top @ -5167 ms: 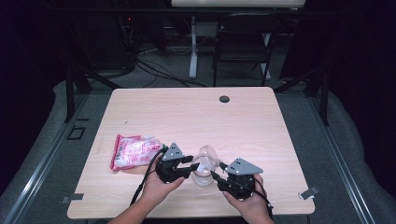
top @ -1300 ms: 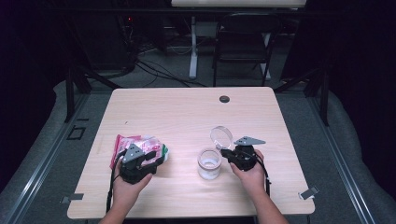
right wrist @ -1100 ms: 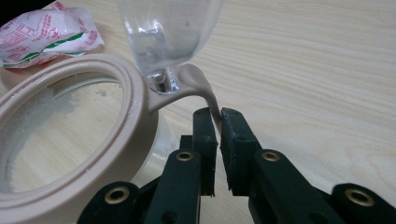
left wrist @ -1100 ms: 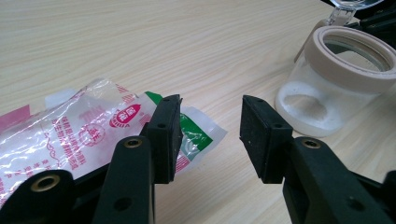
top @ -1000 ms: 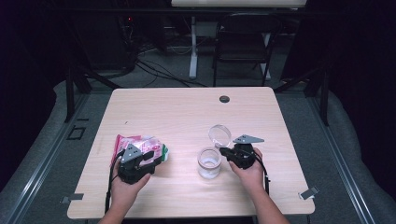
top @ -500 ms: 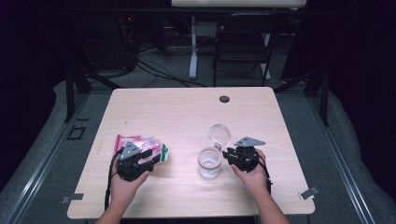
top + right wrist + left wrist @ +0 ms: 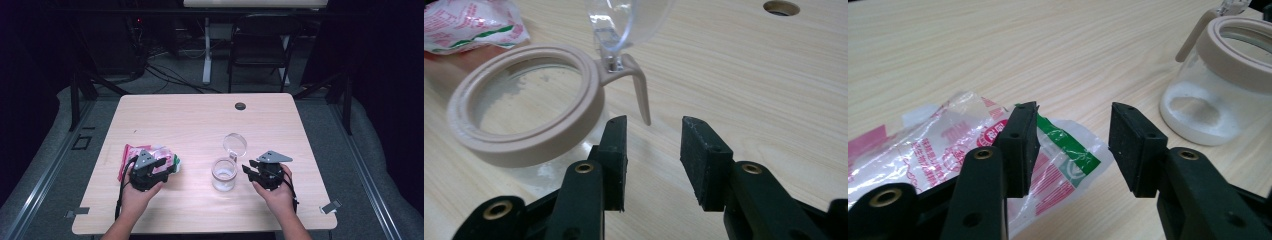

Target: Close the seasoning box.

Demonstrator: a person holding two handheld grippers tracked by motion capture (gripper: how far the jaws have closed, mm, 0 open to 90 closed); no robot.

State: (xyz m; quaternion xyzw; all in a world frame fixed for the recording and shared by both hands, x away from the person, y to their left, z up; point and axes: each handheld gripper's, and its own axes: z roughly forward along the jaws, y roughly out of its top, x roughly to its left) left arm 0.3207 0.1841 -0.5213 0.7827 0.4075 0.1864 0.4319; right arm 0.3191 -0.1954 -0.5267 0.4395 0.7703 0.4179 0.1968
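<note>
A clear jar [image 7: 223, 175] with a beige rim [image 7: 524, 127] stands right of the table's middle, white powder in its bottom. Its clear hinged lid [image 7: 234, 144] is tipped up and back. My right gripper [image 7: 248, 172] is just right of the jar; its jaws have just been opening, and it [image 7: 654, 145] is open and empty, the jar's beige latch tab [image 7: 640, 95] just ahead. A pink, white and green plastic bag [image 7: 150, 156] lies at the left. My left gripper [image 7: 169, 164] is over its right end; its jaws have just been opening. It [image 7: 1073, 127] is open astride the bag's corner [image 7: 1068, 160].
The wooden table [image 7: 200, 120] has a round cable hole [image 7: 240, 106] at the back. A chair [image 7: 260, 55] and cables are on the floor beyond it. The near edge is close under both hands.
My right gripper has drawn back from the jar's lid toward the near right and its jaws have spread. The lid stays tipped open. The left gripper has stayed at the bag.
</note>
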